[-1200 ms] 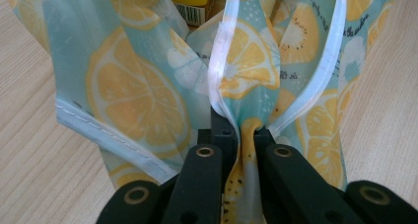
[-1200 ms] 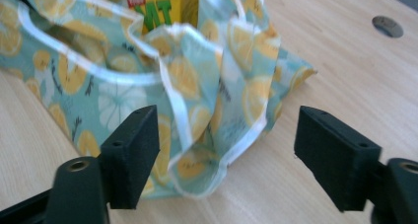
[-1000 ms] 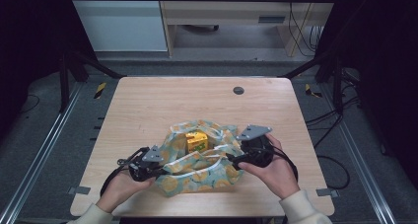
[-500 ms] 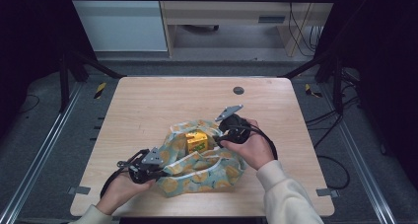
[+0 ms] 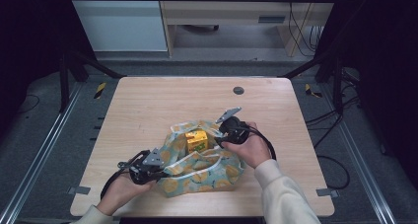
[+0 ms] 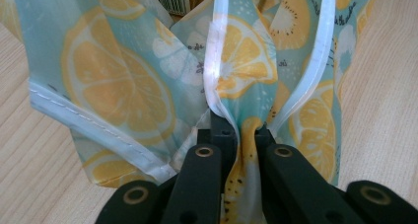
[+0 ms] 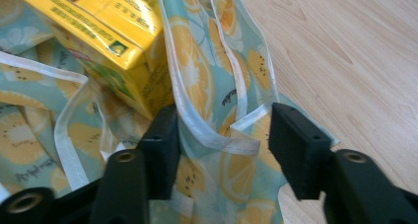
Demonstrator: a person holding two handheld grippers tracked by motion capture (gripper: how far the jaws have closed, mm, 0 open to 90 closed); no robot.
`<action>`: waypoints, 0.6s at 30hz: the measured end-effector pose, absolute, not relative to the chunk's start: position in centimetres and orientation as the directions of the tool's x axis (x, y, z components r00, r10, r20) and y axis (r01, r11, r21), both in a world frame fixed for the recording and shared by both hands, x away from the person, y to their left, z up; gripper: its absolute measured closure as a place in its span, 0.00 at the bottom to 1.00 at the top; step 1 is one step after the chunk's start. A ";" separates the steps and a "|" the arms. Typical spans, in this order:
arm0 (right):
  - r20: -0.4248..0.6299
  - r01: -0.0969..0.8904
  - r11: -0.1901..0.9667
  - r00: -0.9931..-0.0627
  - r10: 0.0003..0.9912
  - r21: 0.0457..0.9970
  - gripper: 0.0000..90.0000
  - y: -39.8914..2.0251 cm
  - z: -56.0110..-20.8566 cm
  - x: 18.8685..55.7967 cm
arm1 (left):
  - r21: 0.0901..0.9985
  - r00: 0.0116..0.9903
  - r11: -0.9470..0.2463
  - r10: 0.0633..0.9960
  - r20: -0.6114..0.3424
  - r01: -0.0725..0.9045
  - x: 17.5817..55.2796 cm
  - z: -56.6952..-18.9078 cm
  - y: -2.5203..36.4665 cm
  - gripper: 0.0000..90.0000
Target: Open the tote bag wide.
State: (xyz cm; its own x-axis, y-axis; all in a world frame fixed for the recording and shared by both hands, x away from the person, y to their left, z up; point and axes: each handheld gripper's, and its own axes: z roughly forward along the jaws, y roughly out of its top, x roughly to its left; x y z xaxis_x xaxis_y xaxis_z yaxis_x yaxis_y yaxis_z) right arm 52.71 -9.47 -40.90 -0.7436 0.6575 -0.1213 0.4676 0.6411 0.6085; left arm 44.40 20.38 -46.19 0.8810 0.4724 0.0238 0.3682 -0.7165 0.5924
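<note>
Since the earlier pictures we have carried our right gripper (image 5: 223, 133) from about four o'clock of the yellow carton (image 5: 196, 140), out at the right edge of the lemon-print bag (image 5: 202, 172), across to the bag's far rim at about two o'clock of the carton, just beside it. Its jaws have just been closing, and in the right gripper view the bag's white-edged rim (image 7: 217, 135) now stands between them, touching the left jaw with a gap to the right one. The bag's right side, stretched out wide a second ago, has drawn in toward the carton.
</note>
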 end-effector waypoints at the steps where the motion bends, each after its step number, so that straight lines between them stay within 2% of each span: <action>1: -0.123 0.463 0.640 -0.745 0.656 0.613 0.61 -9.6 -41.0 52.8 | 0.590 0.882 -0.719 0.470 0.023 0.367 44.4 -46.2 20.4 0.97; 5: -0.104 0.464 0.614 -0.739 0.666 0.638 0.77 -9.8 -40.9 53.1 | 0.590 0.882 -0.718 0.470 0.022 0.368 44.4 -46.3 20.5 0.97; 7: -0.096 0.458 0.607 -0.742 0.663 0.649 0.89 -9.8 -40.8 53.1 | 0.596 0.880 -0.712 0.475 0.021 0.370 44.3 -46.2 20.7 0.96; 9: -0.094 0.455 0.606 -0.745 0.660 0.653 0.95 -9.7 -40.6 53.1 | 0.603 0.878 -0.706 0.479 0.021 0.370 44.3 -46.0 20.8 0.95; 18: -0.053 0.471 0.548 -0.723 0.689 0.691 0.98 -9.6 -39.4 55.2 | 0.621 0.872 -0.691 0.490 0.023 0.371 44.8 -45.7 20.7 0.95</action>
